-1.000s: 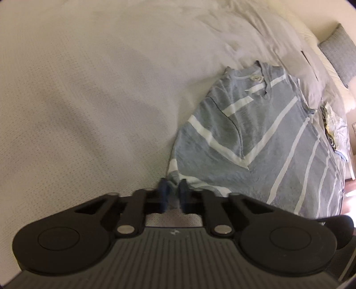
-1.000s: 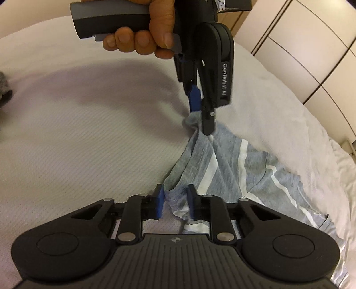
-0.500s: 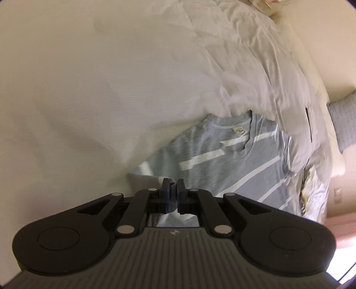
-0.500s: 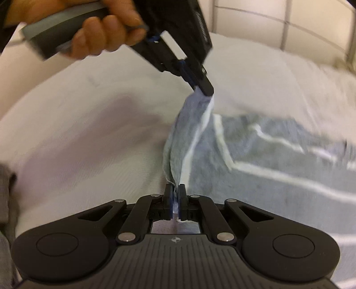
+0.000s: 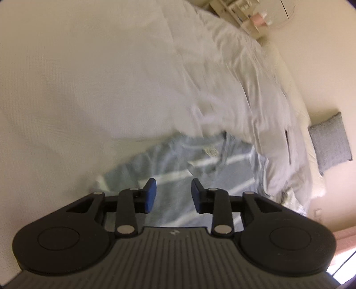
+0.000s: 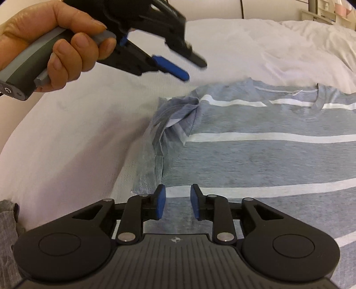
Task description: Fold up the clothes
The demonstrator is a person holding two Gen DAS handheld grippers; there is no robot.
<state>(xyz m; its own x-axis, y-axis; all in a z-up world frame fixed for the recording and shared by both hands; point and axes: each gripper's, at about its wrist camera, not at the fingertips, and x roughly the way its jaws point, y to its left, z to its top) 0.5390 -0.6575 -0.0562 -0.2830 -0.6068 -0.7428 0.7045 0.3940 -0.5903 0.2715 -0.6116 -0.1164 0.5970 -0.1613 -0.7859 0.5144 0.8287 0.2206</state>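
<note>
A grey T-shirt with white stripes [image 6: 255, 155] lies spread on the white bed, neck opening toward the far side. Its left sleeve [image 6: 175, 115] is bunched and folded in over the body. My right gripper [image 6: 176, 201] is open just above the shirt's lower left part, nothing between its blue pads. My left gripper [image 6: 193, 67] hangs open in the air above the bunched sleeve, held by a hand [image 6: 55, 44]. In the left wrist view the left gripper [image 5: 173, 193] is open over the blurred shirt [image 5: 189, 169].
White bedding [image 5: 111, 77] covers the bed, with a rumpled duvet [image 5: 255, 89] beyond the shirt. A grey pillow [image 5: 331, 142] lies at the far right. Another grey garment [image 6: 6, 226] shows at the left edge of the right wrist view. Furniture [image 6: 322, 13] stands behind the bed.
Both grippers have opened and let go of the shirt's edge. The lifted side has dropped onto the bed, leaving the sleeve folded inward. The left gripper has risen clear.
</note>
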